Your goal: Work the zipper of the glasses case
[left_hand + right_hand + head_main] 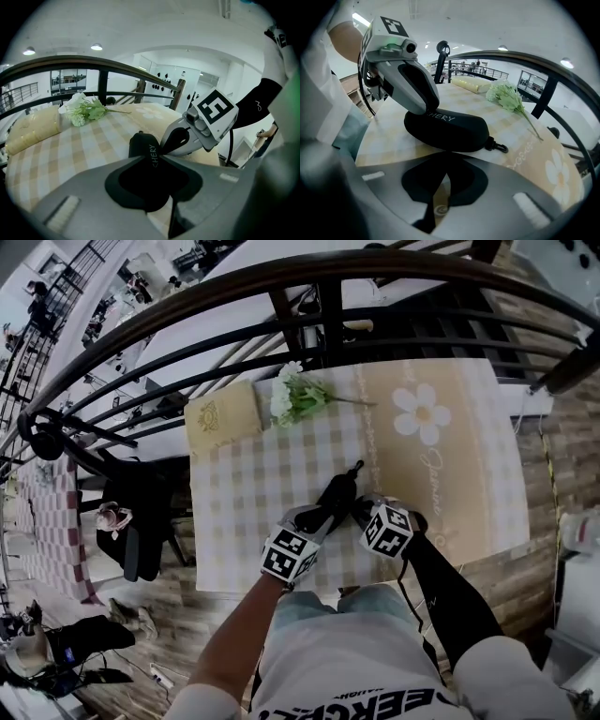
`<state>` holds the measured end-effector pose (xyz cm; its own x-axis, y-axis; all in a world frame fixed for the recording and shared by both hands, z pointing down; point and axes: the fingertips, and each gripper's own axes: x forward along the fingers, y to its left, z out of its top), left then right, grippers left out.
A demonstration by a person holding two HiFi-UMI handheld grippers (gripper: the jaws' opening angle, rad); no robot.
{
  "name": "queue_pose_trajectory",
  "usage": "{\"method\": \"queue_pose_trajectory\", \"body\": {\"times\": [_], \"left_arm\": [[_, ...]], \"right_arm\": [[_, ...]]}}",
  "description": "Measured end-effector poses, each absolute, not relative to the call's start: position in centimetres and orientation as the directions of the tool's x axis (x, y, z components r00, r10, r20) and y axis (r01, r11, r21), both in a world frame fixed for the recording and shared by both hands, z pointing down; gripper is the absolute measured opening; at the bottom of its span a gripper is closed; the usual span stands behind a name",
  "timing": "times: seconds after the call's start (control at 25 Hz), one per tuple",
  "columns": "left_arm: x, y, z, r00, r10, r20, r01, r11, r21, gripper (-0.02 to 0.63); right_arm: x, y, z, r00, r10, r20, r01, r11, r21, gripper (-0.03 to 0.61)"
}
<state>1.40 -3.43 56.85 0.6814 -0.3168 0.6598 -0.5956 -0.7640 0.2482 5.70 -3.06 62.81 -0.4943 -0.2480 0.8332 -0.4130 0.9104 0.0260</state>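
Case [338, 493] on table [239, 502], clip end toward 1 o'clock. Left gripper [321, 516] clamps near end. Right gripper [360, 510] pinched shut, empty, at case's 4 o'clock. Zipper pull not seen. Advice: keep case pinned, pull along seam.

Light is bright and even from where I watch, coming off round ceiling lamps [96, 47] above the railing [84, 59]. Shadows on the counter [281, 493] below the railing are faint. All views bow hard at the edges; both gripper views have black corners. The left hand-held gripper [158, 153] and right hand-held gripper [446, 154] look dim and soft up close.
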Motion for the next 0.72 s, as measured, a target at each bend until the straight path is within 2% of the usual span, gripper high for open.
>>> {"method": "queue_pose_trajectory", "body": {"times": [0.72], "left_arm": [[1.4, -3.4, 56.9, 0.681, -0.313, 0.662, -0.595, -0.764, 0.251, 0.090]], "right_arm": [[4.6, -1.5, 62.8, -0.511, -0.219, 0.831, -0.395, 0.919, -0.001, 0.031]]}}
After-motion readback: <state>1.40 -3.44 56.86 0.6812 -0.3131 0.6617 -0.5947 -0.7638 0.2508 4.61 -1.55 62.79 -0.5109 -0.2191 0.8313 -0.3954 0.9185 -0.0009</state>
